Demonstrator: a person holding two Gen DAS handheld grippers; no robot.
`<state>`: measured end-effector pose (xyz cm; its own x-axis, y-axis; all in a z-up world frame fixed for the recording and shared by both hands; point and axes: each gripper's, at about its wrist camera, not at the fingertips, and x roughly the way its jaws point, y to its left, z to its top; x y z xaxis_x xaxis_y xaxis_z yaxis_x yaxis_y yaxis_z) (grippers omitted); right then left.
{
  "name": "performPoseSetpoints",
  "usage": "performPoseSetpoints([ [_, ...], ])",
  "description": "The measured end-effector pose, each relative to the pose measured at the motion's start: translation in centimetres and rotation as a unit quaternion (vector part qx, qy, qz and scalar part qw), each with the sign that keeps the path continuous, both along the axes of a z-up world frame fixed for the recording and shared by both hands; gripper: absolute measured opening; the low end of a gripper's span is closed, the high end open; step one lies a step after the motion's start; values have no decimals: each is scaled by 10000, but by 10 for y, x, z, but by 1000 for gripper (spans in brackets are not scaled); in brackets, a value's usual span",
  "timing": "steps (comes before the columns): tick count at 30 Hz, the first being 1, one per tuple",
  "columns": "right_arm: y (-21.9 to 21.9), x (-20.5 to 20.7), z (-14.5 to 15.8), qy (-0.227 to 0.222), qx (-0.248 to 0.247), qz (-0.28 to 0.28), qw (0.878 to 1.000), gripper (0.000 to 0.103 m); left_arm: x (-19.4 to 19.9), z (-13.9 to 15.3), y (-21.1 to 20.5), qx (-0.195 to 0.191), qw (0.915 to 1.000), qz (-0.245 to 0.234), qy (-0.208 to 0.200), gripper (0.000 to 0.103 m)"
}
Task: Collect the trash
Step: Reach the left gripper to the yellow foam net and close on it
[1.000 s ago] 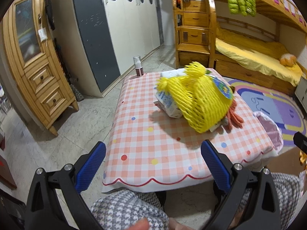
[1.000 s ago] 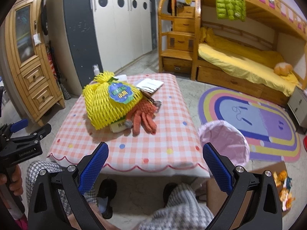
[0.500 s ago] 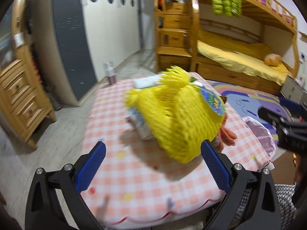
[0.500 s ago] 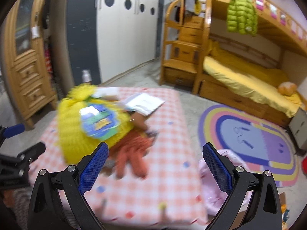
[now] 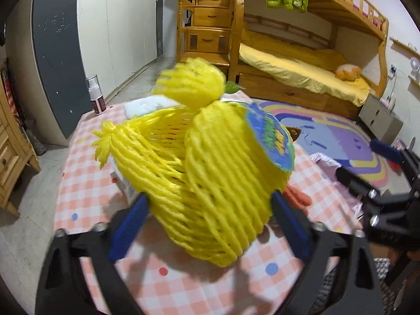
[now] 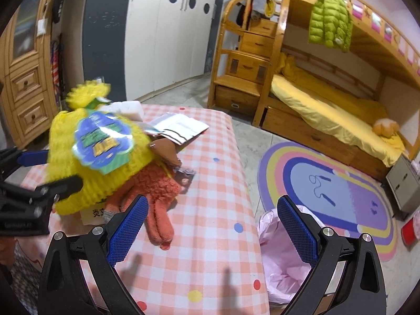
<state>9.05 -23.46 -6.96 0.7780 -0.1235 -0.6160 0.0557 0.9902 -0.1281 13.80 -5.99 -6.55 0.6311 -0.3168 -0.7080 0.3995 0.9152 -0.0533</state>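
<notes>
We find the foam net (image 5: 210, 183) between the left hand-held gripper (image 5: 210, 225) fingers, on the bench (image 6: 210, 210). A glove (image 6: 155, 199) lies ahead of the right hand-held gripper (image 6: 210, 225), the bag (image 6: 286, 257) below its right finger.

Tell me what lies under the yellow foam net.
Under the yellow net an orange glove and a white printed carton poke out; a brown wrapper shows behind. Anything deeper is covered.
</notes>
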Motion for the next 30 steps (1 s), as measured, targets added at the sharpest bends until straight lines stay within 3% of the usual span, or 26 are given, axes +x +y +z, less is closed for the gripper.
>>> performPoseSetpoints([
  [2,5,-2,1,-38,-39,78,10000,98,-4,4,1,-22,9999,-33,-95,54],
  [4,7,-5,2,-95,-99,117,9998,98,-10,10,3,-133,9997,-98,-206,20],
  [6,10,-8,4,-183,-146,116,9997,98,-18,21,10,-248,9986,-122,-449,6],
  [10,8,-12,9,-319,71,140,9994,98,-38,55,22,-461,9926,-57,-1122,5],
  [15,8,-16,8,-297,225,205,9991,98,-47,76,33,-269,9859,290,-1625,5],
  [23,1,-13,-4,260,908,378,9948,90,-40,23,34,178,9897,601,-1286,5],
  [25,1,-17,-6,354,1061,558,9922,60,-39,15,36,164,9919,542,-1140,6],
  [30,14,-37,-1,386,1405,1074,9835,41,-40,17,46,23,9922,544,-1118,6],
])
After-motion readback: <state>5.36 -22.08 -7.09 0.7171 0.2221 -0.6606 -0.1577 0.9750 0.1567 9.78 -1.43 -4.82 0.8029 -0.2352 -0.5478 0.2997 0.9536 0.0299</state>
